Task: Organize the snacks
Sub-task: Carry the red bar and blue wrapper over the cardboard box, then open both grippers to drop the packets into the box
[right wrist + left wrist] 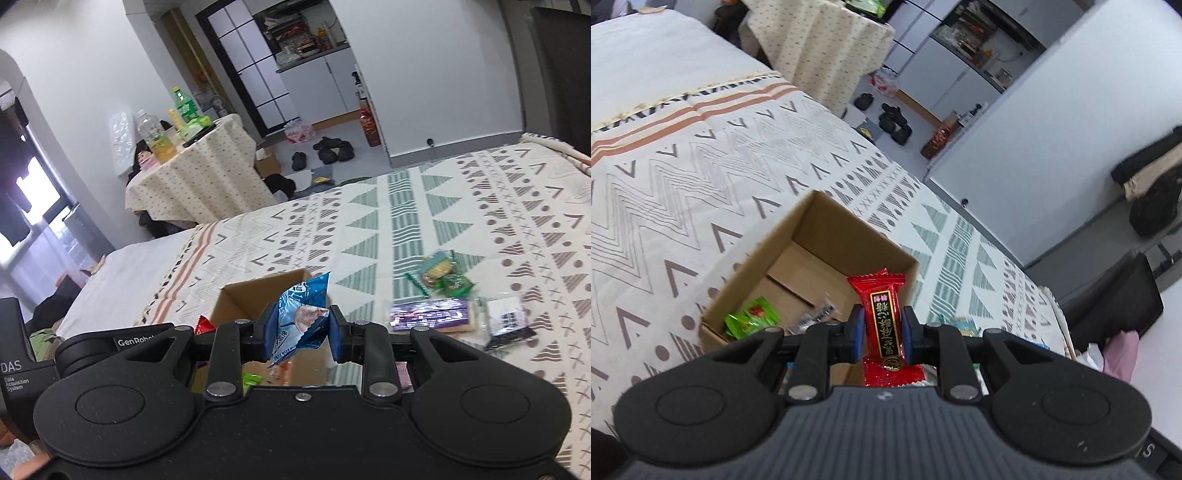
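Observation:
An open cardboard box [746,273] stands on the patterned bedspread; it also shows in the right wrist view [258,291]. Inside lie a green packet [751,317] and a clear-wrapped snack [816,317]. My left gripper [882,330] is shut on a red snack bar [884,317], held over the box's near right corner. My right gripper [299,330] is shut on a blue snack packet [301,317], held above the box. Loose snacks lie on the bed to the right: a green biscuit packet [441,275], a purple packet [430,315] and a black-and-white packet [508,321].
The bedspread [406,221] covers the bed. A small table with a dotted cloth [199,170] holds bottles beyond the bed's foot. Shoes [332,149] lie on the floor. A white wall [1052,122] runs along the bed's far side.

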A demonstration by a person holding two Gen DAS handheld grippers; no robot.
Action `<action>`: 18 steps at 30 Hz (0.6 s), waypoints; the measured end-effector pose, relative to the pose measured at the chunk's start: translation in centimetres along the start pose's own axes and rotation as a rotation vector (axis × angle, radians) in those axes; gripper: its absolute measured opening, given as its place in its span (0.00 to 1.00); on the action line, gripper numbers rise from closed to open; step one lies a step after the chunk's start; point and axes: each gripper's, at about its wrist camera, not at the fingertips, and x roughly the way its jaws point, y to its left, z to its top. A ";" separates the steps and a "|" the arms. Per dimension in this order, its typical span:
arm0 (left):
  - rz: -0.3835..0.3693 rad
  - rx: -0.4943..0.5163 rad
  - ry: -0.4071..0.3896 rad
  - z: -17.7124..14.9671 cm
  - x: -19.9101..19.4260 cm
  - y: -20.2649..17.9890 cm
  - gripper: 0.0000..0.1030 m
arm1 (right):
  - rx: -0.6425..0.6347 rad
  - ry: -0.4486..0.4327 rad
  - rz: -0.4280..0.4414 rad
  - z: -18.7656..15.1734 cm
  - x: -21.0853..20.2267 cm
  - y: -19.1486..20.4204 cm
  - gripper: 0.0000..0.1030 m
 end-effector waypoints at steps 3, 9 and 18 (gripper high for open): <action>0.002 -0.059 -0.004 0.9 0.0 1.6 0.19 | -0.013 0.011 0.014 -0.1 1.0 0.9 0.27; 0.041 -0.120 -0.018 2.2 0.6 3.7 0.19 | -0.021 0.033 0.037 -0.1 3.3 2.7 0.27; 0.087 -0.144 0.019 2.1 2.6 4.2 0.24 | -0.023 0.073 0.074 -0.7 6.3 3.7 0.27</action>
